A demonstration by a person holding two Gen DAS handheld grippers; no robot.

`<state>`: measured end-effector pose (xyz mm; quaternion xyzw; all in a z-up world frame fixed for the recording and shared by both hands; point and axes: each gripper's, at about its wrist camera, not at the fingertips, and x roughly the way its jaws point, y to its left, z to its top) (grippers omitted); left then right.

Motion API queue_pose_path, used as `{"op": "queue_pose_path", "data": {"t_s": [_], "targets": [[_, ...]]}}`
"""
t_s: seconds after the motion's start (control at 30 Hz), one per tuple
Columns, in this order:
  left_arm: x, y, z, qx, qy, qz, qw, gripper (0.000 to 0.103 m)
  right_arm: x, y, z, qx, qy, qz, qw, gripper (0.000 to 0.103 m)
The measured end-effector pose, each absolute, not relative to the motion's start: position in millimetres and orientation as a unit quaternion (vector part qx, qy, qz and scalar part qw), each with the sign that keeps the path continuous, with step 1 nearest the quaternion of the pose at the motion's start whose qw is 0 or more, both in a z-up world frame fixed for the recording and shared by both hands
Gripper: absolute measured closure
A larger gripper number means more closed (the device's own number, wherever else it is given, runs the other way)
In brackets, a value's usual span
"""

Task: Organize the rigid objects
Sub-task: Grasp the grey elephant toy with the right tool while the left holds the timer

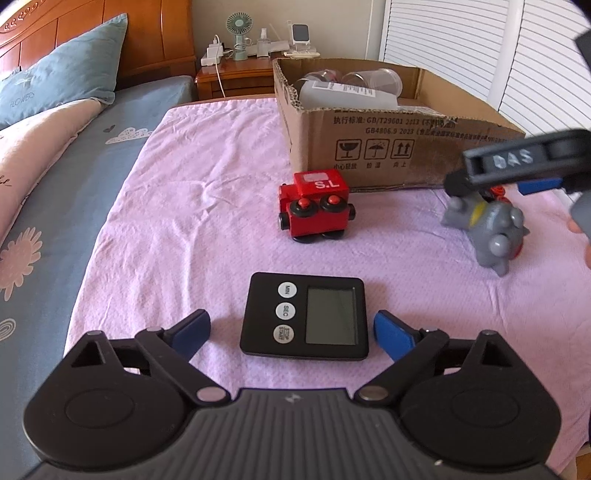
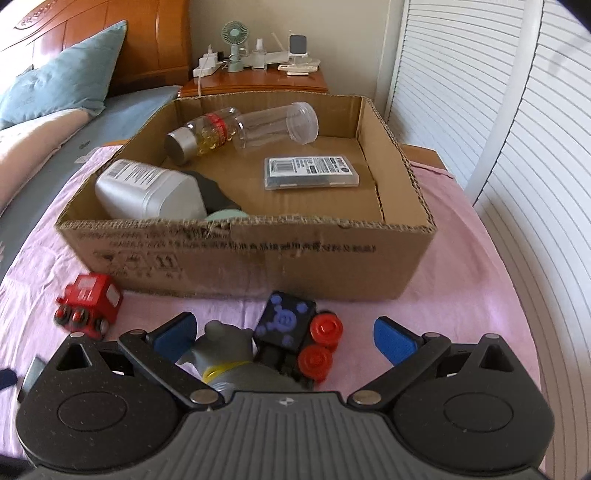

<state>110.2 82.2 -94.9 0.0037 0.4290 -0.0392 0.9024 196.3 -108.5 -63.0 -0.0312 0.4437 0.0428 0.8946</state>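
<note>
A home bedroom is shown: a bed (image 1: pixel 55 192) with a blue pillow (image 1: pixel 62 74) and wooden headboard (image 1: pixel 147 33), a nightstand (image 1: pixel 236 74) carrying a small fan (image 1: pixel 239 31) and what may be chargers, louvred doors (image 1: pixel 461 44) behind

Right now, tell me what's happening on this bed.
A person is tidying rigid items into the cardboard box with two handheld grippers. The left gripper stands open around the black timer, not gripping it. The right gripper is open over the grey toy and black train car. The red train waits outside.
</note>
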Motion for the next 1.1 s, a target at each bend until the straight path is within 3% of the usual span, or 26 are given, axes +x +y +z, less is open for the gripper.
{"op": "queue_pose_path", "data": {"t_s": [0.53,0.83,1.1], "targets": [[109,83,-95,0.003,0.431,-0.036,0.902,0.008,126,-131,-57,-0.078,0.458,0.141,0.874,0.0],[107,80,-95,0.005,0.424,-0.041,0.905,0.008,111,-132,-87,-0.112,0.465,0.184,0.859,0.0],[111,80,-96,0.008,0.416,-0.052,0.908,0.01,107,-132,-92,-0.107,0.428,0.199,0.875,0.0]]}}
